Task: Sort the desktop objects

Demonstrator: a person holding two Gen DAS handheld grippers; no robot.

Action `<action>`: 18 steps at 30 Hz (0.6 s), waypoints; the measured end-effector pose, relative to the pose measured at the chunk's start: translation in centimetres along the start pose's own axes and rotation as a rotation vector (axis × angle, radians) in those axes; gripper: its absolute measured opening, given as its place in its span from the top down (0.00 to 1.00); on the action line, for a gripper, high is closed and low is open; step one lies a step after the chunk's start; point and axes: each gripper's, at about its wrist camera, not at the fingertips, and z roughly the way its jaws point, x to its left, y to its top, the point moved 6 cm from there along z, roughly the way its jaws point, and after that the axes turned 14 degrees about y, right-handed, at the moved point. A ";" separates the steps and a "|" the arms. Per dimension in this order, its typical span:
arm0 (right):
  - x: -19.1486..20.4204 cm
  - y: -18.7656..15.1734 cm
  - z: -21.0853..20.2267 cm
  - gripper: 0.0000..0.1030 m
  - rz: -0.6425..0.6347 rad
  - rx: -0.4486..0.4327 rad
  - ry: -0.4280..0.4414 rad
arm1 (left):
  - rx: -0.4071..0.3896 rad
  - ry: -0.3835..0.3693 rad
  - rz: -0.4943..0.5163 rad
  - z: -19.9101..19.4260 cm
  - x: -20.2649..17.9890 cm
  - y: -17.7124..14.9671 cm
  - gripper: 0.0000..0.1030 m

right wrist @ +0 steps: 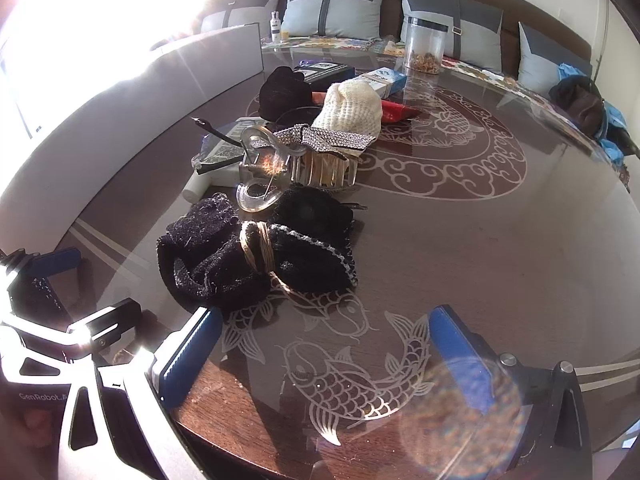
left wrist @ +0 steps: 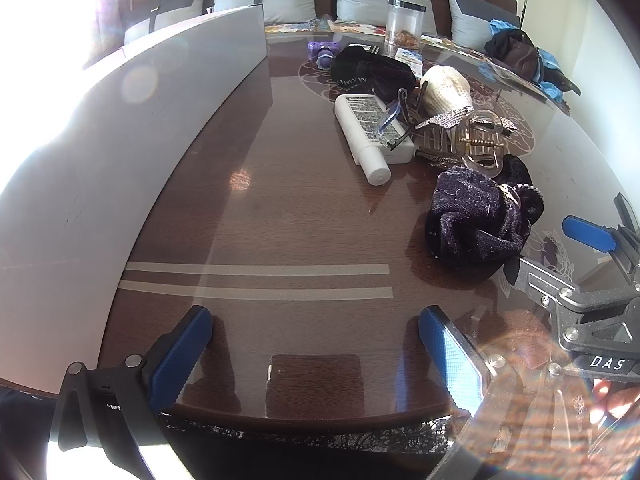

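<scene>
Dark knit bundle dead ahead of the right gripper (right wrist: 324, 354), nearest piece of the pile.

Both grippers wide open, empty. Dark knit bundle (right wrist: 224, 256) just beyond the right jaws, slightly left, long axis crosswise; well right of the left gripper (left wrist: 316, 344).

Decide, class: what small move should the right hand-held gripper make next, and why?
Probably ease the right hand-held gripper forward toward the dark knitted bundle. Its jaws stand open and empty, and that bundle is the pile's nearest item, lying just ahead on the glass-topped table.
</scene>
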 end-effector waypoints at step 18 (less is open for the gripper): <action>-5.4 0.2 -0.1 0.00 0.139 -0.009 -0.101 | 0.000 0.000 0.000 0.0 0.0 0.0 0.00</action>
